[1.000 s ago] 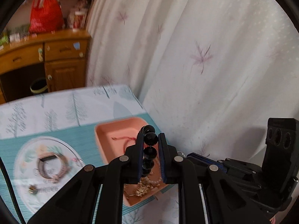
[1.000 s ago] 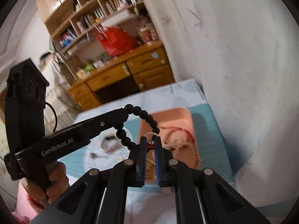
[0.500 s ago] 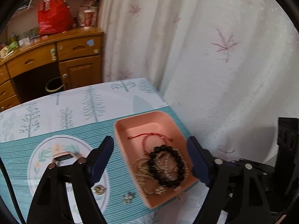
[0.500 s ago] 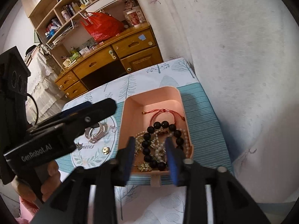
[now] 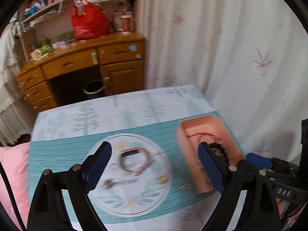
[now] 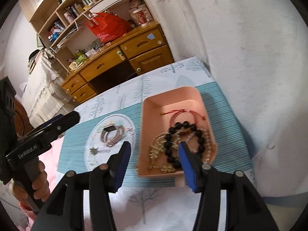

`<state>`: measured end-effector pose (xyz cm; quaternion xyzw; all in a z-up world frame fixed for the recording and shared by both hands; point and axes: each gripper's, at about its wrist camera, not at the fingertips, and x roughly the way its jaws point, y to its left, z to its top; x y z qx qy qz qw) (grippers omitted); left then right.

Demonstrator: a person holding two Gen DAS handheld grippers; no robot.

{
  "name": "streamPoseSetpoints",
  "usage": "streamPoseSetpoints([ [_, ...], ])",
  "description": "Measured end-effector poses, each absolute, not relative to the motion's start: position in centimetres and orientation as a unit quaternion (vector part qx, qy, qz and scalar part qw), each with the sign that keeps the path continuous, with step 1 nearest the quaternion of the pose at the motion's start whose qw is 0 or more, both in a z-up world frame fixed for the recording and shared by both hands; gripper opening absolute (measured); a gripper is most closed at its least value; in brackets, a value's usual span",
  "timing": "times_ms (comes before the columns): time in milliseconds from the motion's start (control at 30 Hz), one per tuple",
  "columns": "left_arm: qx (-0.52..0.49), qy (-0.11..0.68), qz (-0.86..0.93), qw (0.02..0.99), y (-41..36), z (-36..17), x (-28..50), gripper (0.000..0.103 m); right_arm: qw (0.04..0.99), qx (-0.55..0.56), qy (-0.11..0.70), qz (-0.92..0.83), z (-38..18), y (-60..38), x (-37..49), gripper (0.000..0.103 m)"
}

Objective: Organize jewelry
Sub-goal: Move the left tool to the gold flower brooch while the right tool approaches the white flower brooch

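The black bead bracelet (image 6: 182, 144) lay in the pink tray (image 6: 152, 111), below the right gripper (image 6: 154, 159), whose empty jaws were opening.

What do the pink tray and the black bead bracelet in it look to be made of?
Pink tray: looks like moulded plastic, matt, with smooth walls and rounded corners. Black bead bracelet: round, evenly dark beads with faint highlights, so possibly polished stone, wood or glass; the pictures cannot settle which.
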<state>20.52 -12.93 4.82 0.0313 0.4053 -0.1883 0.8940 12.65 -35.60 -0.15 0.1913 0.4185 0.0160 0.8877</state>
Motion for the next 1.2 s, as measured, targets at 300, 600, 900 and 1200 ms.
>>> streamPoseSetpoints([
  [300,0.056,0.417,-0.134,0.897,-6.1,2.1,21.4,0.100,0.888,0.160,0.430,0.031,0.0,-30.8,13.1,0.052],
  [600,0.063,0.374,-0.198,0.904,-3.9,-2.2,20.5,0.100,0.885,0.194,0.421,0.029,-0.9,-27.1,10.2,0.052],
  [900,0.073,0.349,-0.215,0.909,-3.0,-5.4,19.5,0.100,0.901,0.193,0.387,-0.029,-5.6,-24.5,9.0,0.052],
  [1200,0.025,0.388,-0.229,0.893,-3.2,-8.5,20.0,0.095,0.890,0.196,0.406,-0.067,-8.9,-24.1,11.9,0.052],
])
